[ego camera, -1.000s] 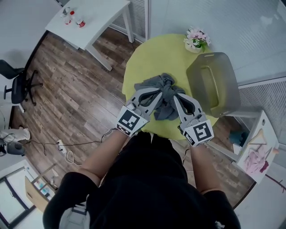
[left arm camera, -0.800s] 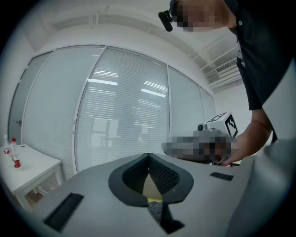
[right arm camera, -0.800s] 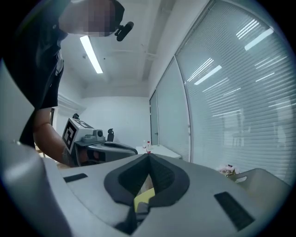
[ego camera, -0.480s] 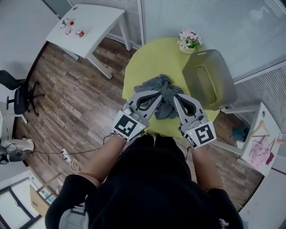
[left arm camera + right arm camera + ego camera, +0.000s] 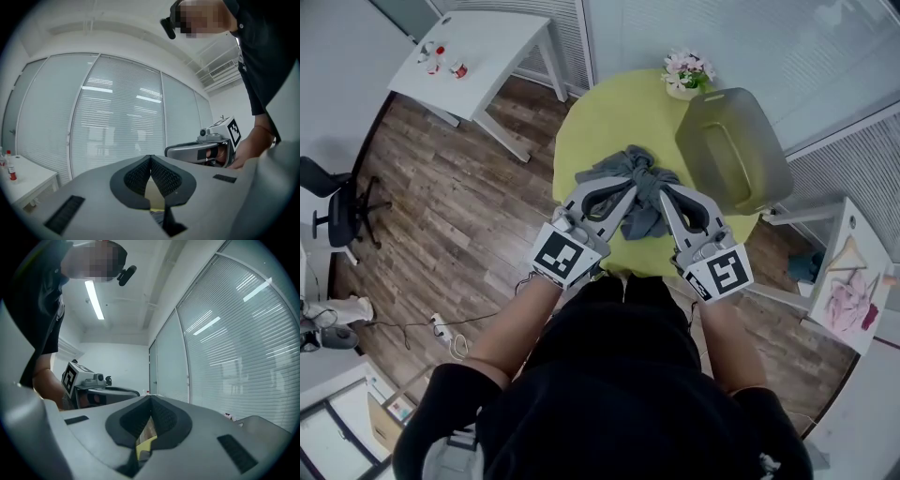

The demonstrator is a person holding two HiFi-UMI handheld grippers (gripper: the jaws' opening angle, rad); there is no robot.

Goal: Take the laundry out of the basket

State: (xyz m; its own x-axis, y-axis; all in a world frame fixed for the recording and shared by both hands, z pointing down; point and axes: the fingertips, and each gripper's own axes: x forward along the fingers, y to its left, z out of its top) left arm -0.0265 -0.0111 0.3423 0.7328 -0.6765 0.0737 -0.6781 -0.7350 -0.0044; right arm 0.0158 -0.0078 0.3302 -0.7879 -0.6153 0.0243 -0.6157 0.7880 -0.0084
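A heap of grey laundry (image 5: 623, 161) lies on the round yellow-green table (image 5: 605, 112), left of an empty grey basket (image 5: 769, 164) that stands at the table's right edge. My left gripper (image 5: 635, 187) and right gripper (image 5: 662, 190) hover side by side over the near part of the heap, tips close together. In the left gripper view the left gripper (image 5: 150, 158) has its pads pressed together with nothing between them. The right gripper (image 5: 151, 398) looks the same in its own view. Below both pairs of pads, only slivers of table and cloth show.
A pot of pink flowers (image 5: 684, 75) stands at the table's far edge by the basket. A white side table (image 5: 487, 37) with small bottles (image 5: 441, 52) is at the far left. An office chair (image 5: 337, 202) and floor cables (image 5: 441, 328) lie left. A white rack (image 5: 853, 291) stands right.
Both grippers stay shut over the laundry, in nearly the same place. The head view has shifted, so the table and basket sit a little higher and further left in the picture.
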